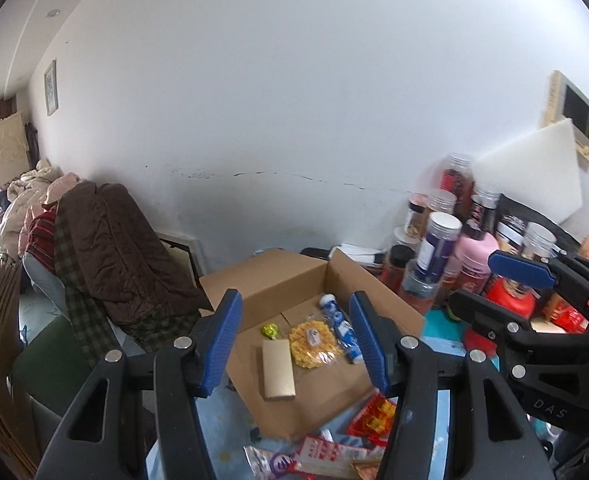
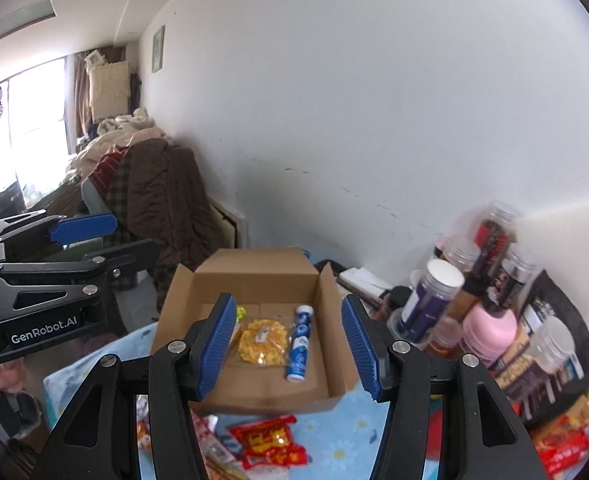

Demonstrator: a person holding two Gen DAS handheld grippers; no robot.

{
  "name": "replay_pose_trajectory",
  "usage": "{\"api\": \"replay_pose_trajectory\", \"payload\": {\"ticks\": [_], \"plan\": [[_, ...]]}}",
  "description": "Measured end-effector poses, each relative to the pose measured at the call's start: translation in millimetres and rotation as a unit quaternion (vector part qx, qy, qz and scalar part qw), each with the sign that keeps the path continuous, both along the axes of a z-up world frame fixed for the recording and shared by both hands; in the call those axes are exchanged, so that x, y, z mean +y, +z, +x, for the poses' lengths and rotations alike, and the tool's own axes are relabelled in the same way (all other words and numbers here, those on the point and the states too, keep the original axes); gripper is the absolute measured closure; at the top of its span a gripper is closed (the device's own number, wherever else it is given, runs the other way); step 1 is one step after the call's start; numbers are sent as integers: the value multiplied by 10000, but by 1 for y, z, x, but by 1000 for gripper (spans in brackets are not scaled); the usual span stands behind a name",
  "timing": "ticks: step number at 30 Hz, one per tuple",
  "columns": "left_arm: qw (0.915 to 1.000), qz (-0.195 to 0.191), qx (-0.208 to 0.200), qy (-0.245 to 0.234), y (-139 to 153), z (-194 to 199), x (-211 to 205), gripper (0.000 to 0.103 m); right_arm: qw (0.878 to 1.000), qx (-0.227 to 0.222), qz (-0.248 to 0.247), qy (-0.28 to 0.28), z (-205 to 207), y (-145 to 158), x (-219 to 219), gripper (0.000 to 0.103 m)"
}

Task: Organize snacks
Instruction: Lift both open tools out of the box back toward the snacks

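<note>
An open cardboard box (image 1: 282, 280) (image 2: 254, 272) sits on a blue floral cloth. Inside lie a yellow snack bag (image 1: 313, 343) (image 2: 263, 341), a blue-and-white tube (image 1: 340, 326) (image 2: 300, 344), a tan packet (image 1: 278, 368) and a small green-yellow candy (image 1: 270, 330). My left gripper (image 1: 294, 344) is open and empty above the box's near side. My right gripper (image 2: 290, 348) is open and empty above the box too. Red snack packets (image 2: 270, 442) (image 1: 374, 420) and a white-red packet (image 1: 326, 454) lie on the cloth in front of the box.
Several jars and bottles (image 1: 438, 248) (image 2: 474, 300) crowd the table's right side by the wall, with a pink bottle (image 2: 492, 330) and dark bags (image 2: 542, 344). A chair draped with a brown blanket (image 1: 110, 248) stands left. The other gripper shows at each view's edge (image 1: 542, 320) (image 2: 54, 264).
</note>
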State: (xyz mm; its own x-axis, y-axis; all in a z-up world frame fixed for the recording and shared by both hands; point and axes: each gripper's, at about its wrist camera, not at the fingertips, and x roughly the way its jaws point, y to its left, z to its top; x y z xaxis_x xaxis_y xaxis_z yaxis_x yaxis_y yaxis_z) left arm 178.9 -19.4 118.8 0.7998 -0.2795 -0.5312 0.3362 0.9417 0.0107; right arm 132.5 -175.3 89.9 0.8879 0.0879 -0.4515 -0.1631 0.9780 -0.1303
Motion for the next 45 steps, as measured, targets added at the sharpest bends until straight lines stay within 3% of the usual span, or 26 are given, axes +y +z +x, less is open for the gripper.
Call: {"api": "replay_pose_trajectory", "payload": {"ticks": [2, 17, 31, 45], "plan": [[9999, -50, 13, -118, 1, -11, 0, 48, 10000, -47, 25, -28, -11, -1, -2, 43], [9983, 46, 51, -579, -23, -89, 3, 47, 9998, -68, 176, -67, -86, -36, 6, 43], [9964, -9, 595, -610, -87, -117, 17, 48, 9962, 416, 711, -290, -121, -111, 14, 43], [9905, -103, 1296, -459, -156, -118, 34, 48, 9921, 834, 841, -418, -120, -172, 22, 43]]}}
